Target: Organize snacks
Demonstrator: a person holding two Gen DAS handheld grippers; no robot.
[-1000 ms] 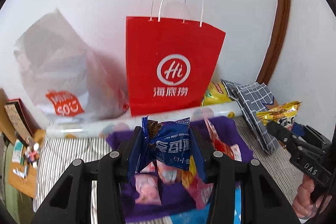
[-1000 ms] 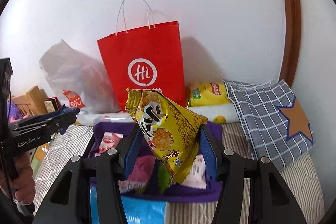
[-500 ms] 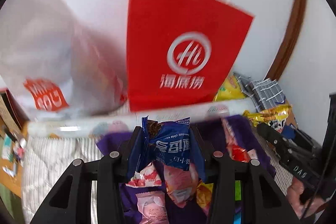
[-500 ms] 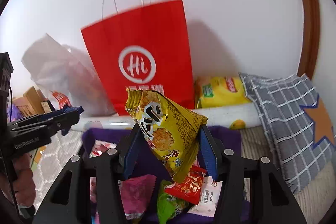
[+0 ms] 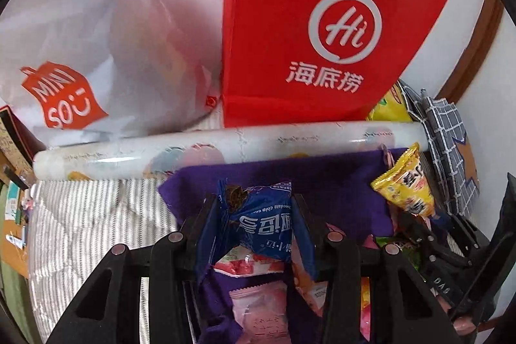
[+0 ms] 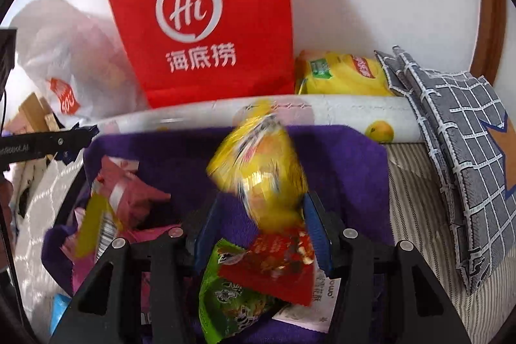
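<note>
My left gripper (image 5: 256,215) is shut on a blue cookie packet (image 5: 262,226) and holds it over the purple fabric bin (image 5: 322,176). My right gripper (image 6: 258,215) holds a yellow snack bag (image 6: 261,170), blurred by motion, between its blue fingers (image 6: 314,224) over the same bin (image 6: 167,157); the jaws look wider apart. In the bin lie pink (image 6: 125,192), green (image 6: 232,302) and red (image 6: 277,263) packets. The yellow bag (image 5: 404,182) and right gripper show at the right of the left wrist view.
A red paper bag (image 6: 206,18) and a white Miniso bag (image 5: 80,54) stand against the wall behind a rolled sheet (image 5: 225,147). A yellow tea pack (image 6: 342,73) and a grey checked pillow (image 6: 458,157) lie to the right. The bed cover is striped (image 5: 90,224).
Both grippers moved forward and down toward the bin. The yellow bag has tipped and blurred between the right fingers, which look wider apart. The blue packet stays clamped in the left.
</note>
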